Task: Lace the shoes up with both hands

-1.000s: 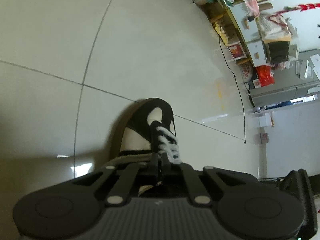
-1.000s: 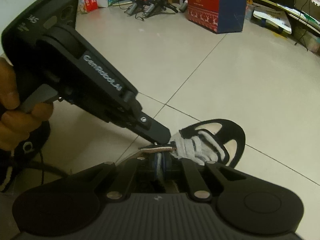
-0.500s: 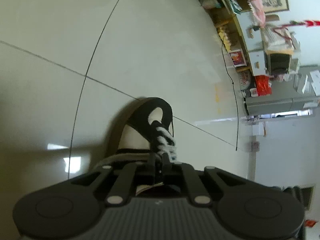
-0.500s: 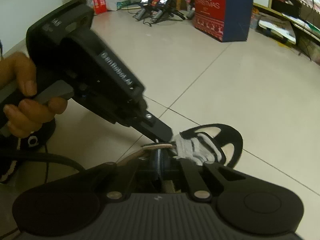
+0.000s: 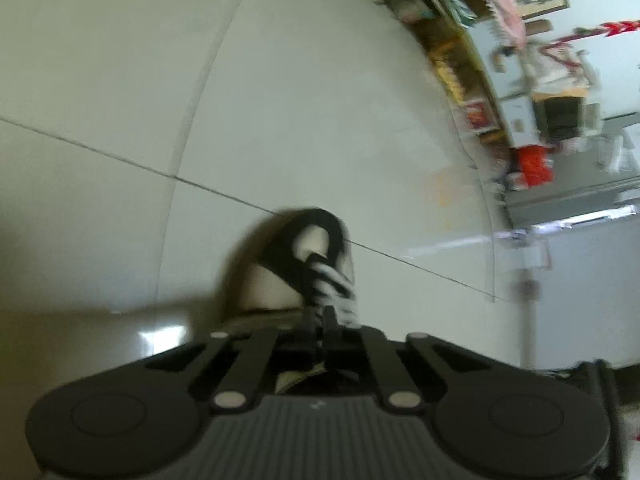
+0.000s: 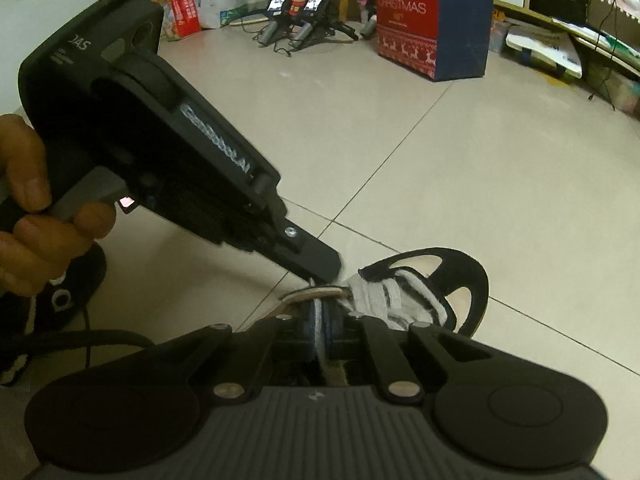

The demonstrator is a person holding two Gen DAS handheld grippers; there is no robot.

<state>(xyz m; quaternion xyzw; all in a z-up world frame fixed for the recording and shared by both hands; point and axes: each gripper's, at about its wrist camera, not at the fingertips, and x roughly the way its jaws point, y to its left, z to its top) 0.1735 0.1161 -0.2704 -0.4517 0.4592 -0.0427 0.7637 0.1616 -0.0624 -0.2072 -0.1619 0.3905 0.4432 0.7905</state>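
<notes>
A black and white shoe [image 5: 276, 280] stands on the tiled floor, toe pointing away [image 6: 472, 280]. White laces [image 6: 384, 296] cross its front. My right gripper [image 6: 319, 320] sits just behind the tongue with a white lace strand pinched between its blue pads; its jaws are opening slightly. My left gripper [image 6: 324, 268] comes in from the left, held by a hand [image 6: 28, 220], its tip at the shoe's tan tongue edge. In the left wrist view its fingers [image 5: 319, 318] are together beside the laces [image 5: 336, 288]. I cannot tell if a strand is between them.
A red and blue Christmas box [image 6: 432, 28] and other handheld devices [image 6: 296, 20] are on the floor far behind. A dark slipper [image 6: 64, 292] and a black cable [image 6: 100, 336] lie at the left. Cluttered shelves [image 5: 520, 120] line the wall.
Both grippers stay at the shoe's tongue. The left gripper has shifted slightly in the right wrist view, and the left wrist picture is now blurred.
</notes>
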